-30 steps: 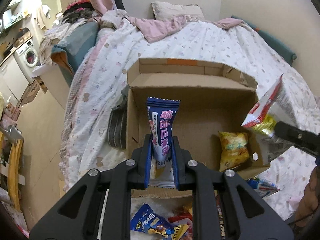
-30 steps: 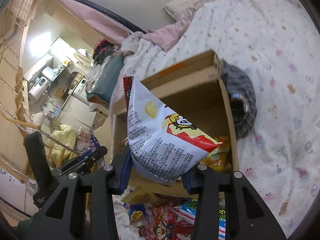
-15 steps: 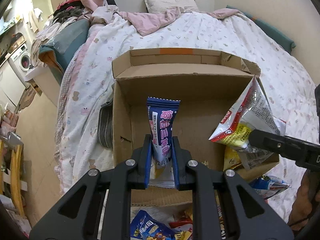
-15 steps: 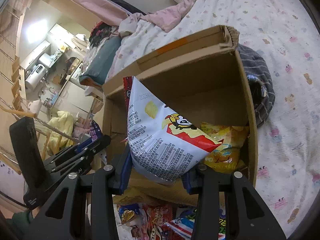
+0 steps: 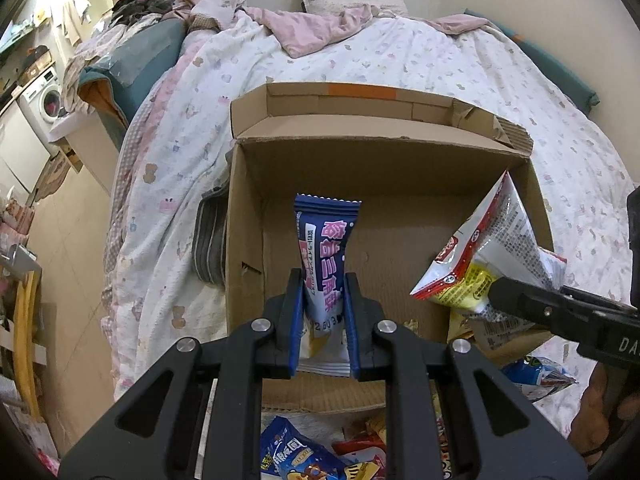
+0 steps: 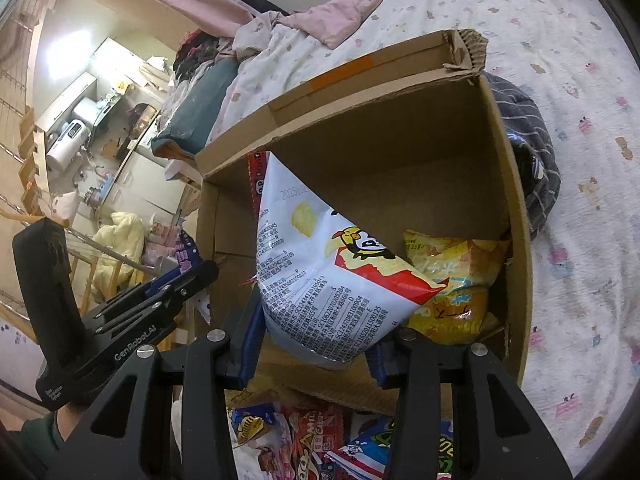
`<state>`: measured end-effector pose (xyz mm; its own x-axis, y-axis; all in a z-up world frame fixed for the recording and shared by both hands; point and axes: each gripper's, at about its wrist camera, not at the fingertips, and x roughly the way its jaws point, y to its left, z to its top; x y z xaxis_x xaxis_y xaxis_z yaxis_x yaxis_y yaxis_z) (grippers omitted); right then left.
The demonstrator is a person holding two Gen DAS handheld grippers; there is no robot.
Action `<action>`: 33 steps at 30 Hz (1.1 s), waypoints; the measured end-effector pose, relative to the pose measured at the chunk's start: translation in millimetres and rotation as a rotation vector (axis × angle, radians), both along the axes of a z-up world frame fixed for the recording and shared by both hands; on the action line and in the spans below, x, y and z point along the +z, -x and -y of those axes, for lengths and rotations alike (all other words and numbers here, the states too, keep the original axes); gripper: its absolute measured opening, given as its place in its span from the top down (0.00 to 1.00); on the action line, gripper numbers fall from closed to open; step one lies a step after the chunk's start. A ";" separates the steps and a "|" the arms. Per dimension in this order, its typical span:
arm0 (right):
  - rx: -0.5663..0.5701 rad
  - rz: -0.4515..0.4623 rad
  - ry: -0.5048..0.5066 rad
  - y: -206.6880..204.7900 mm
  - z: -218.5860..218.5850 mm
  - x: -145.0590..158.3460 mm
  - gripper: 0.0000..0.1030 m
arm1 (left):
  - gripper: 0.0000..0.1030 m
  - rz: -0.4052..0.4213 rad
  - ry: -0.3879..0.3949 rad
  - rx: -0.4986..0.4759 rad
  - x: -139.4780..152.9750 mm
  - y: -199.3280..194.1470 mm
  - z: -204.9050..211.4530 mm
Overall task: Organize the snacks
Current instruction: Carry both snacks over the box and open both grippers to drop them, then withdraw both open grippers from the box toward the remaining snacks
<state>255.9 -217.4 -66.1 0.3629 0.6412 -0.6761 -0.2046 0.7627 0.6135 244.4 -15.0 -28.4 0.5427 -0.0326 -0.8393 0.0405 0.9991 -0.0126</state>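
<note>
Bed's cluttered — cardboard box [image 5: 248,264] sits open on it. Left gripper [image 5: 323,312] clenches a blue packet [image 5: 326,248]; right gripper [image 6: 316,344] is loosening around a chip bag [image 6: 332,272] — I'd lower both inside before dropping.

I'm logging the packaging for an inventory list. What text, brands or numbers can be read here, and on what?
"GenRobot.AI": side of the left tool.
"DA", cut off at the frame edge: right tool.
"MILK CANDY": red packet below the box.
"2025...", a partly hidden date: white chip bag; its fine print is too small to read.
Large pink characters: blue packet; I cannot read them reliably.
Yellow bag: lettering blurred.
</note>
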 end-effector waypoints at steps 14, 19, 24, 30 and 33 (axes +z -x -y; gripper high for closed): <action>0.014 -0.004 0.003 -2.2 -5.4 -1.0 0.29 | 0.37 0.006 0.011 0.010 2.9 1.5 -3.2; -0.015 0.022 0.000 -1.4 0.7 2.9 0.17 | 0.26 0.021 0.008 0.018 5.1 3.7 -4.2; -0.017 0.022 0.001 -0.9 2.8 1.6 0.17 | 0.26 0.016 0.011 0.022 4.5 2.9 -5.1; -0.011 0.027 0.007 0.6 1.6 2.9 0.17 | 0.26 0.018 0.009 0.020 4.6 3.4 -4.9; -0.010 0.029 0.018 1.2 0.5 4.2 0.17 | 0.26 0.027 0.000 0.023 5.5 4.8 -5.4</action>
